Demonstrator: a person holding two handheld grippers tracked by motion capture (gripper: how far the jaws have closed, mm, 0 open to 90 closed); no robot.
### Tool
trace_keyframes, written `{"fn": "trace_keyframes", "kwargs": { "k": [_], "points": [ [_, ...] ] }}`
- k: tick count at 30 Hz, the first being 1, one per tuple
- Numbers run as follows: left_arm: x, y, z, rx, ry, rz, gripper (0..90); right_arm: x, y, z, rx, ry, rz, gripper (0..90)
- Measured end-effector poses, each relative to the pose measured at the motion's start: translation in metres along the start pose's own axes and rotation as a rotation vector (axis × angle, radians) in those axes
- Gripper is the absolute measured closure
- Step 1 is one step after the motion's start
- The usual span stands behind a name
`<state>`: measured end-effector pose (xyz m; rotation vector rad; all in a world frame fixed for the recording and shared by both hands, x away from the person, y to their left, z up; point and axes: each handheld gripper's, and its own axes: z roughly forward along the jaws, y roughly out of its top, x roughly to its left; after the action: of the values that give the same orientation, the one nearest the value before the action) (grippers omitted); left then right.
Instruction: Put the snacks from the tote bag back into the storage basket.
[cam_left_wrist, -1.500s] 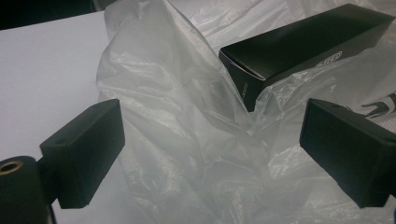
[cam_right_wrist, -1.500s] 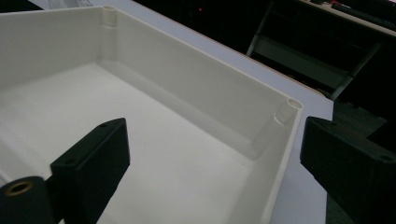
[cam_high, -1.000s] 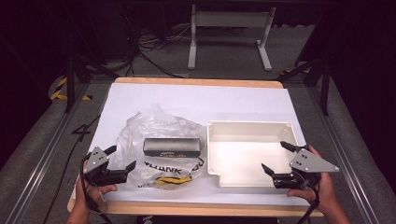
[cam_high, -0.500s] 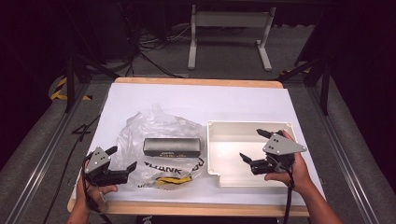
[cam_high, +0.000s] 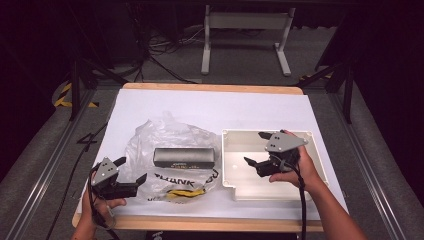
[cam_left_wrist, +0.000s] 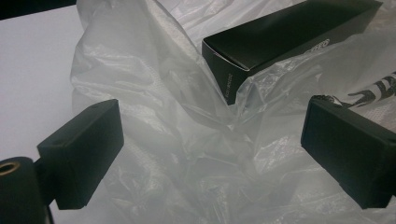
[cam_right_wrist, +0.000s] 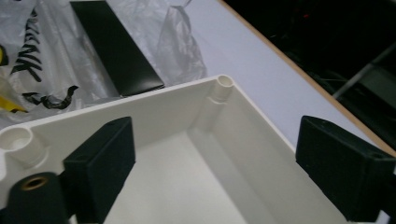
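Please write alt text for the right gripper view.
Open black jaws of the right gripper point into an empty white plastic box. Beyond its wall, a black carton lies on a clear plastic bag on the white table.

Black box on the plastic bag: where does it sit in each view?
High view: black box left of centre, lying on the plastic bag.
Left gripper view: upper right.
Right gripper view: top left.
Shared landmark: the bag's black lettering beside it.
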<state>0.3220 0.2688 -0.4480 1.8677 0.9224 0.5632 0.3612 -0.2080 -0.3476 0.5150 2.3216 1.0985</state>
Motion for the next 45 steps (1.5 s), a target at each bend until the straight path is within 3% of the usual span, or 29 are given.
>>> {"fn": "trace_keyframes", "kwargs": {
  "k": [5, 6, 15, 20, 30, 31, 35, 38, 41, 45],
  "points": [
    [-0.002, 0.0, -0.001, -0.008, -0.012, -0.003, 6.4, -0.004, 0.017, 0.011, 0.024, 0.034, -0.029, 10.5],
    [-0.002, 0.0, -0.001, -0.006, -0.013, -0.001, 6.4, -0.005, 0.021, 0.012, 0.017, 0.07, -0.033, 9.8],
    [-0.002, -0.001, -0.002, -0.002, -0.012, -0.004, 6.4, 0.001, 0.051, 0.039, 0.047, 0.134, -0.086, 10.1],
    [-0.001, -0.001, -0.001, 0.0, -0.012, -0.004, 6.4, 0.006, 0.061, 0.056, 0.075, 0.158, -0.147, 12.9],
    [-0.001, -0.002, -0.001, 0.004, -0.021, 0.004, 6.5, 0.014, 0.079, 0.098, 0.187, 0.249, -0.223, 22.9],
    [-0.001, -0.002, -0.002, 0.002, -0.022, 0.007, 6.5, 0.013, 0.08, 0.101, 0.195, 0.287, -0.225, 24.5],
    [-0.001, -0.003, -0.002, 0.005, -0.022, 0.004, 6.5, 0.015, 0.081, 0.11, 0.225, 0.314, -0.237, 26.1],
    [-0.002, -0.002, -0.002, 0.009, -0.022, 0.008, 6.5, 0.019, 0.081, 0.121, 0.296, 0.348, -0.278, 27.2],
    [-0.003, -0.002, -0.003, 0.009, -0.025, 0.011, 6.5, 0.021, 0.082, 0.128, 0.331, 0.376, -0.295, 28.6],
    [-0.003, -0.002, -0.003, 0.01, -0.024, 0.011, 6.5, 0.024, 0.081, 0.137, 0.37, 0.385, -0.316, 29.4]
  ]
}}
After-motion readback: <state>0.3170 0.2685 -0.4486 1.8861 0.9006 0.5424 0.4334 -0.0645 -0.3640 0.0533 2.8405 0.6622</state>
